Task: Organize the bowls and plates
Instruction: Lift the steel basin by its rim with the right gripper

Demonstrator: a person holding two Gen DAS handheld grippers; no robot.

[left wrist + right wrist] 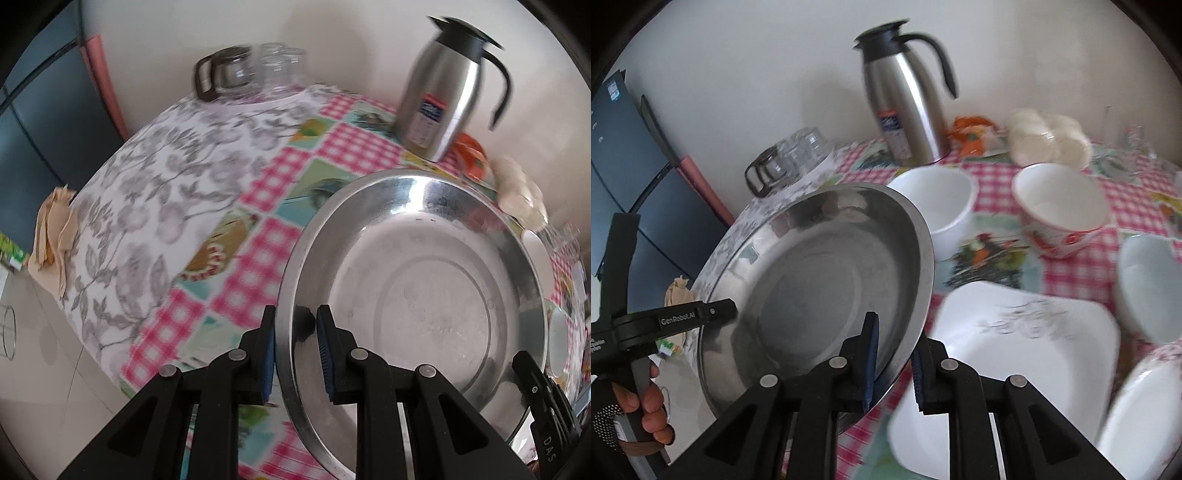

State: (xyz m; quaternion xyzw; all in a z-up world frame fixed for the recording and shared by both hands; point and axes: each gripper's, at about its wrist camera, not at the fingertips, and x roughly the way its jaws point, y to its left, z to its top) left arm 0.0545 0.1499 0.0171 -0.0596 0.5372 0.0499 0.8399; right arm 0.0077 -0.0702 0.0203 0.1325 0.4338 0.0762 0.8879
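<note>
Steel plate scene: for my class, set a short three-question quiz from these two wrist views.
1. True or false: both grippers clamp the rim of the steel plate.
2. Which stands behind the plate: A) steel jug B) kettle C) vase?
3. Fill in: the square plate is ____ in colour.

Key: 1 true, left gripper and right gripper both grip it; 2 A; 3 white.
</note>
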